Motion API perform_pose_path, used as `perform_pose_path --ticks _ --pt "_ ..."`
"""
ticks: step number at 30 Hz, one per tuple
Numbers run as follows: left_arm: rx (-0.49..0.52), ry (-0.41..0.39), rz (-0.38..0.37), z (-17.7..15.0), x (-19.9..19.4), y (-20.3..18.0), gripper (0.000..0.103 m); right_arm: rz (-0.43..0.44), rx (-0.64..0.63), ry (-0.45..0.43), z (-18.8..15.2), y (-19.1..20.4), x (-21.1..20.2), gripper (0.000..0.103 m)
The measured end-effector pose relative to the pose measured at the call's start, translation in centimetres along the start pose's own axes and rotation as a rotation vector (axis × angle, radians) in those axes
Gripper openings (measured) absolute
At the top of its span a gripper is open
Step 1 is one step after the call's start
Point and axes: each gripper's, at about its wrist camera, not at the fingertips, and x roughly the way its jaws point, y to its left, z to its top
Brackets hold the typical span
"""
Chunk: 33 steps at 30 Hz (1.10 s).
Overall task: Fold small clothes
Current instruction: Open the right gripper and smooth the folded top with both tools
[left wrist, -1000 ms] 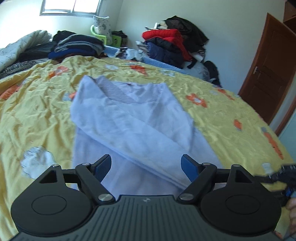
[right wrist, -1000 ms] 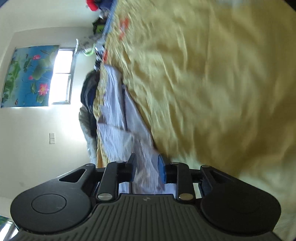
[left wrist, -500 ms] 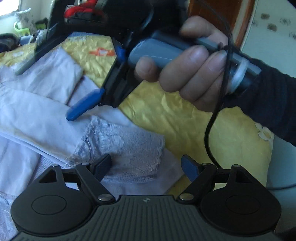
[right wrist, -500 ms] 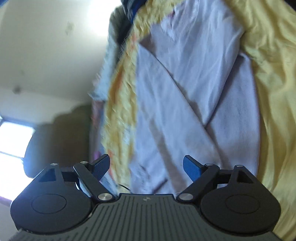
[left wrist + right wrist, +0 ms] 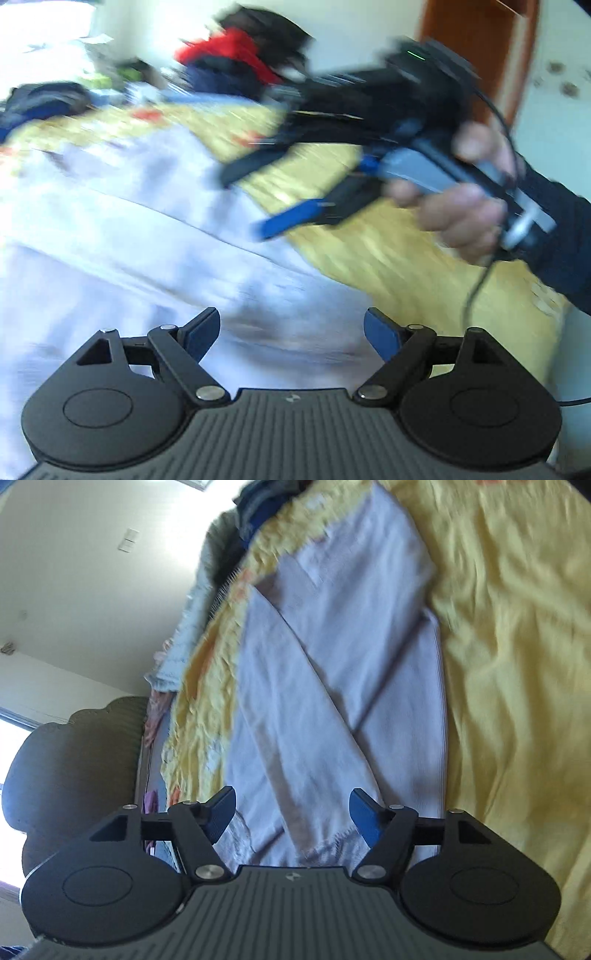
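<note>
A pale lilac garment (image 5: pixel 122 236) lies spread on the yellow bedspread (image 5: pixel 388 258), with one side folded diagonally over its middle (image 5: pixel 332 664). My left gripper (image 5: pixel 291 334) is open and empty, low over the garment's near hem. My right gripper (image 5: pixel 291 812) is open and empty, just above the garment's lacy bottom edge. It also shows in the left wrist view (image 5: pixel 255 199), held in a hand above the garment's right edge, jaws apart. The left wrist view is motion-blurred.
Piles of dark and red clothes (image 5: pixel 236 55) sit at the far side of the bed. A brown door (image 5: pixel 476 40) stands at the right. A dark headboard (image 5: pixel 74 760) and a pale blanket (image 5: pixel 192 602) lie along the bed's far edge.
The right gripper let go of the garment's edge and opened, then swung over the garment. The left gripper stayed open and turned right, then back left over the hem.
</note>
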Motion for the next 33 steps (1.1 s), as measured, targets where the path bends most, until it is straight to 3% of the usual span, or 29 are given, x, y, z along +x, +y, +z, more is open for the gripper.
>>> perform_pose_path --ticks 4,8,15,18,21,25,26,33 --pt "-0.018 -0.057 0.164 2.1 -1.8 3.5 0.086 -0.046 -0.078 -0.069 3.9 2.3 -0.3 0.068" --pt "-0.087 -0.099 0.264 3.5 -1.8 6.7 0.087 0.052 -0.059 -0.046 9.1 4.4 3.8 0.079" --pt "-0.19 0.007 0.262 0.8 0.1 9.6 0.087 0.117 0.002 0.064 17.6 8.3 17.5 0.083" --pt "-0.217 0.002 0.259 -0.3 0.6 10.1 0.088 0.068 0.019 0.084 20.2 8.7 22.9 0.083" --pt "-0.207 -0.013 0.261 -0.9 0.7 9.7 0.097 0.035 0.03 0.078 21.9 8.5 26.4 0.083" --pt "-0.143 -0.012 0.292 -1.4 1.1 8.6 0.099 -0.014 0.044 0.107 22.5 7.4 29.4 0.083" --pt "-0.14 -0.016 0.29 -1.5 1.0 8.5 0.099 0.012 0.041 0.095 22.5 7.1 29.6 0.084" --pt "-0.195 -0.018 0.254 -1.0 0.1 9.1 0.1 -0.06 0.028 0.115 22.4 8.5 29.2 0.081"
